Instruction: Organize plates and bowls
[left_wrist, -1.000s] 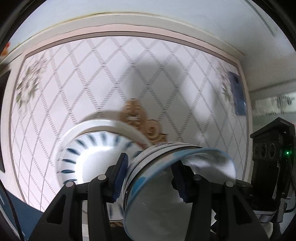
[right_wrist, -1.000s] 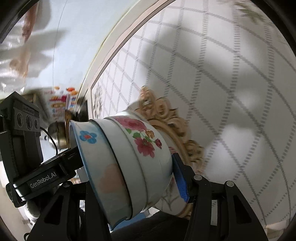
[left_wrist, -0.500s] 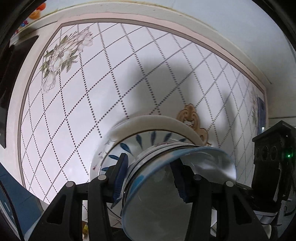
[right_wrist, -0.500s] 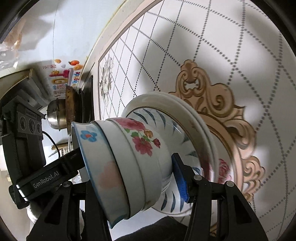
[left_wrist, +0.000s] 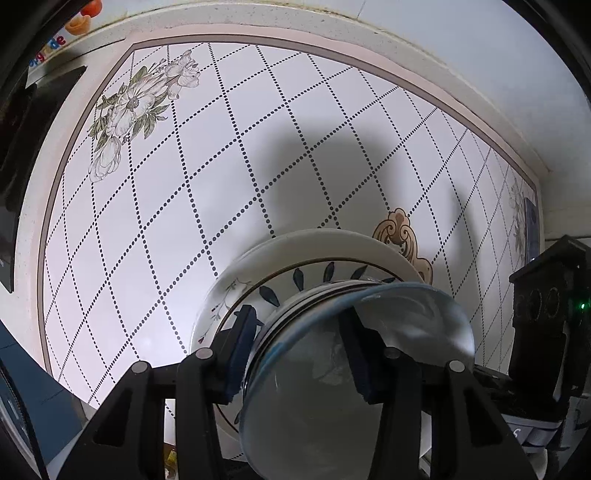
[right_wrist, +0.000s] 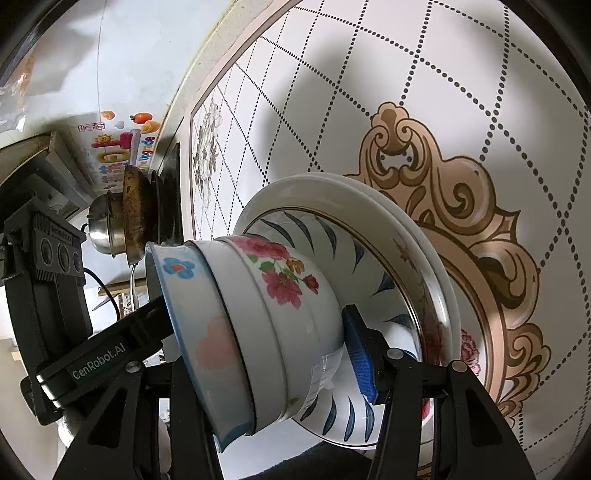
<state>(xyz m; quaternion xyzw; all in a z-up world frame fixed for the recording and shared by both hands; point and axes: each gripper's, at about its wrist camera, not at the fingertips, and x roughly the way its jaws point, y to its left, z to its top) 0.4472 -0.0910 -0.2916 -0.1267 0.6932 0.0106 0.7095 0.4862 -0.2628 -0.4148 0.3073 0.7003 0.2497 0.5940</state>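
Both the left gripper (left_wrist: 299, 354) and right gripper (right_wrist: 258, 354) clamped a nested stack of glazed floral ceramic bowls (right_wrist: 258, 314) by opposite rims, over stacked blue-leaf white plates (right_wrist: 369, 236). Likely heavy, slippery, fragile.

The nested bowls (right_wrist: 258, 317) hide the right gripper's (right_wrist: 266, 332) left finger; plates' (right_wrist: 424, 295) lower rims are cut off.

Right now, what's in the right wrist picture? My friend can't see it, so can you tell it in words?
The right gripper holds a nested stack of bowls, flowers painted on their sides, close above a pile of plates on a white table with dotted diamond lines and a gold swirl. The left gripper reaches in from the left, and a metal pot sits far behind.
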